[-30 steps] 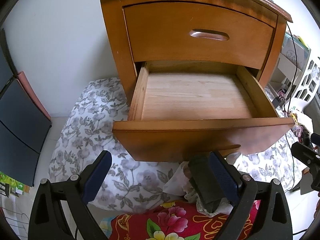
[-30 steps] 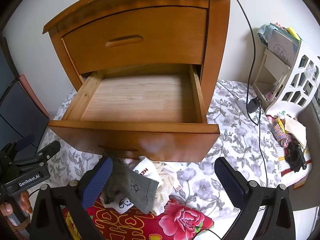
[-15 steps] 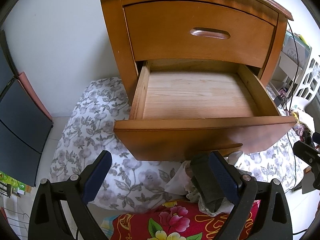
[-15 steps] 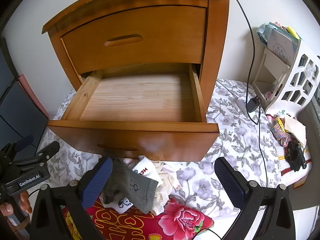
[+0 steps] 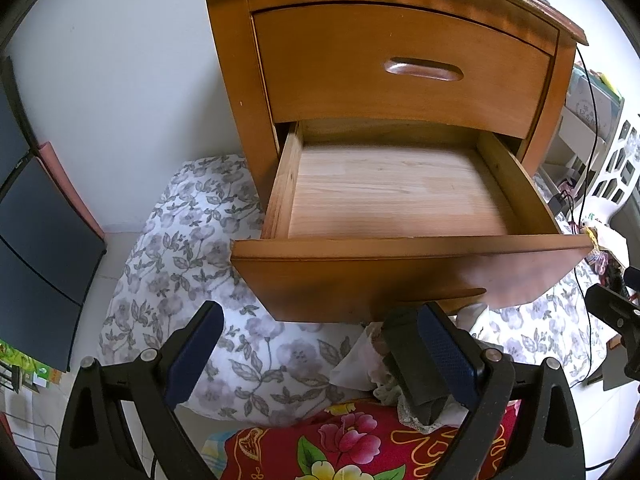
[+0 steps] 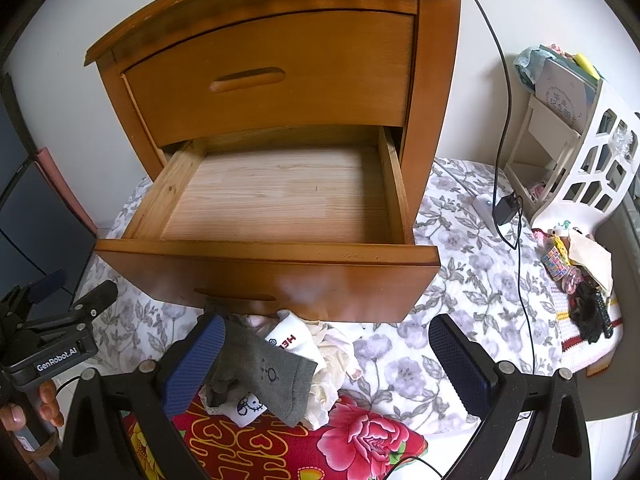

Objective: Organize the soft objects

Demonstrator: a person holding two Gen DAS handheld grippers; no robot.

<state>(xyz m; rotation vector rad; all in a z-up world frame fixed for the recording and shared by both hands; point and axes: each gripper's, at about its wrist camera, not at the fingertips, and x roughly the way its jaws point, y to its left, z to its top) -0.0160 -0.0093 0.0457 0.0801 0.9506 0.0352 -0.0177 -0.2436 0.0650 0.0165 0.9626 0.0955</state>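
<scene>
Nothing has moved — both claws [image 5: 316, 352] [image 6: 328, 360] gape above the socks [image 6: 268, 372].

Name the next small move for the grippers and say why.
Probably lower the right gripper and close it on the grey sock. Both grippers are open and hold nothing, the lower drawer stands pulled out with only bare wood showing, and the sock lies on top of the pile beside the right gripper's left finger.

An orange-brown varnished wooden nightstand [image 6: 280, 80] has a pulled-out lower drawer [image 6: 276, 196] with a pale pine floor. Beneath lies a white quilt with grey flowers [image 6: 460, 280]. A dark grey sock [image 6: 276, 376] tops white socks [image 6: 296, 340], beside a red cloth with pink roses [image 6: 360, 440].
</scene>
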